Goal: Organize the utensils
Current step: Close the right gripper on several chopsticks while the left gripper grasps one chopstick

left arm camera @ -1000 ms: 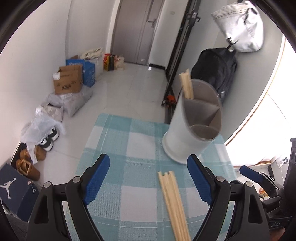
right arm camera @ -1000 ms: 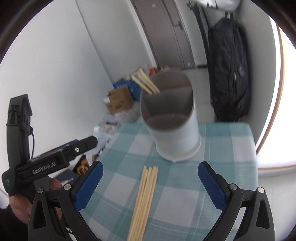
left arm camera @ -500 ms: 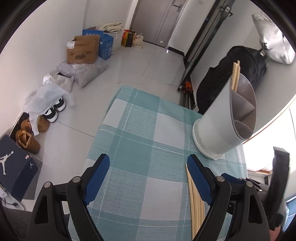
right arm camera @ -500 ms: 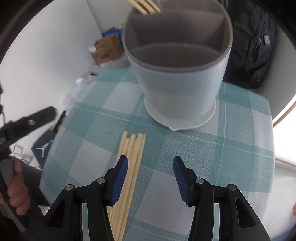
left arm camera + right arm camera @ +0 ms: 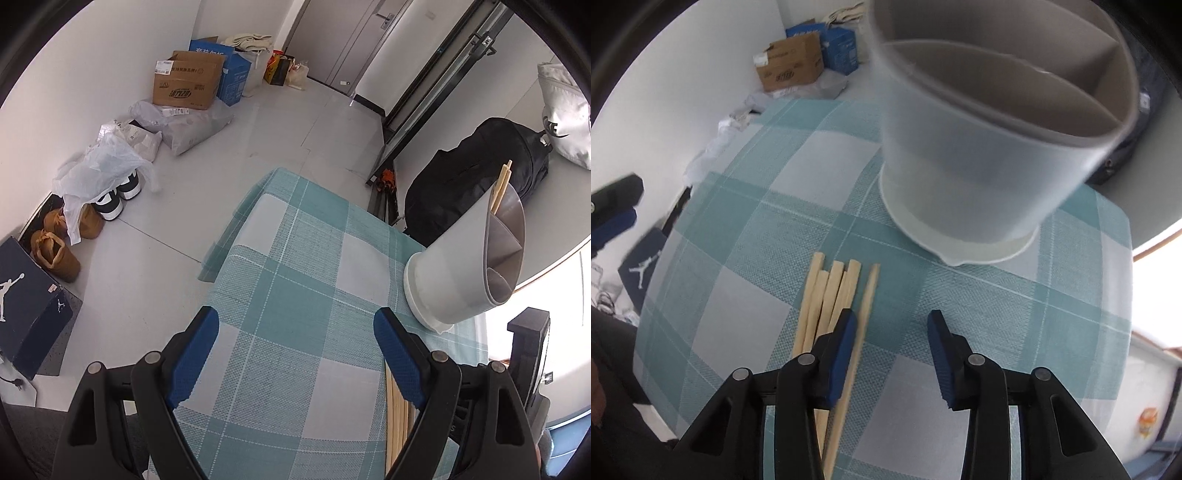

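We hold our left hand-held gripper [image 5: 291, 354] tilted steeply down toward the surface [image 5: 295, 280], its blue pads [image 5: 194, 356] spread wide with nothing between them. Our right hand-held gripper [image 5: 892, 347] points more steeply down, and its jaws have just been closing; they now stand partly drawn in, with a clear gap left. Its left pad [image 5: 844, 350] sits over the chopsticks [image 5: 827, 295], one stick lying just inside that pad; the pads do not press on anything. In the right wrist view, the left hand-held gripper shows blurred at the far left edge.
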Demonstrator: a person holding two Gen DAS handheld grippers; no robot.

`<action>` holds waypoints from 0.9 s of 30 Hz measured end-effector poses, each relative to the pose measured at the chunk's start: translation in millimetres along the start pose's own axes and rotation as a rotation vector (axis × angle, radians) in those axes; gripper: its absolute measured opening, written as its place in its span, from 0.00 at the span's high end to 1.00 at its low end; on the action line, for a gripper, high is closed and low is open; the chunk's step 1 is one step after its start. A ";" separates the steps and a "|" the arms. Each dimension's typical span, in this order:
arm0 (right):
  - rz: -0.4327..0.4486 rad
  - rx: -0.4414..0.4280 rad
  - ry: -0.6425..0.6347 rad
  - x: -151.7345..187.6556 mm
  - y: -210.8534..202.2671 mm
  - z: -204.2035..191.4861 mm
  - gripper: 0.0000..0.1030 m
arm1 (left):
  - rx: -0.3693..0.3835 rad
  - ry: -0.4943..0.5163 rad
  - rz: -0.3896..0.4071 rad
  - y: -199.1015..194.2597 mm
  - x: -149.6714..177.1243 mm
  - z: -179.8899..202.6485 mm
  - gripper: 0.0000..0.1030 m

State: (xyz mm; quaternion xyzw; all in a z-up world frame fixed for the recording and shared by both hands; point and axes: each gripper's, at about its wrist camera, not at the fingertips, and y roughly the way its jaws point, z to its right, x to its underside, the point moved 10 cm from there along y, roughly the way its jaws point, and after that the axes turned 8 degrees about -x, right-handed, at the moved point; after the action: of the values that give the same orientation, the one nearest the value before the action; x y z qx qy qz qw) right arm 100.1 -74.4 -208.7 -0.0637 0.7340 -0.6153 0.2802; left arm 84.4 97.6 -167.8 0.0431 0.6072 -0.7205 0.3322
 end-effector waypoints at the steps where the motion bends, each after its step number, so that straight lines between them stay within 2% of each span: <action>1: 0.002 0.014 -0.009 -0.8 -0.1 -0.7 0.65 | -0.001 0.000 -0.002 0.6 -1.3 -2.0 0.20; 5: 0.022 -0.008 0.057 -4.4 -0.7 7.2 0.67 | 0.001 0.001 -0.008 0.7 -0.4 -5.7 0.20; 7: 0.021 0.007 0.039 -7.3 -0.2 6.3 0.69 | -0.002 0.006 -0.011 1.1 -0.4 -8.3 0.20; 9: 0.022 0.007 0.020 -13.5 0.9 1.5 0.78 | 0.002 0.003 -0.016 1.8 -0.7 -9.5 0.20; 13: 0.032 -0.005 0.044 -20.4 5.9 -1.3 0.87 | 0.003 -0.013 -0.034 5.4 -0.2 -14.2 0.20; 15: 0.040 -0.022 0.056 -21.5 6.5 -2.7 0.96 | 0.001 -0.013 -0.040 6.0 0.9 -15.7 0.20; 18: 0.049 -0.080 0.081 -20.8 5.4 -6.3 0.97 | -0.005 0.000 -0.041 6.9 2.5 -16.4 0.20; 24: 0.183 -0.151 0.152 -26.8 -26.3 1.6 0.97 | -0.013 0.002 -0.085 15.7 9.3 -13.4 0.20; 27: 0.262 -0.200 0.202 -27.7 -51.1 10.7 0.97 | -0.004 0.035 -0.096 17.3 14.2 -2.6 0.20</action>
State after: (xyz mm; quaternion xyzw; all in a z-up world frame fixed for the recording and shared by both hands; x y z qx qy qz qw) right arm 115.6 -83.6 -152.4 0.0672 0.8179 -0.5008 0.2751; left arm 81.6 93.1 -189.7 0.0258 0.6155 -0.7338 0.2865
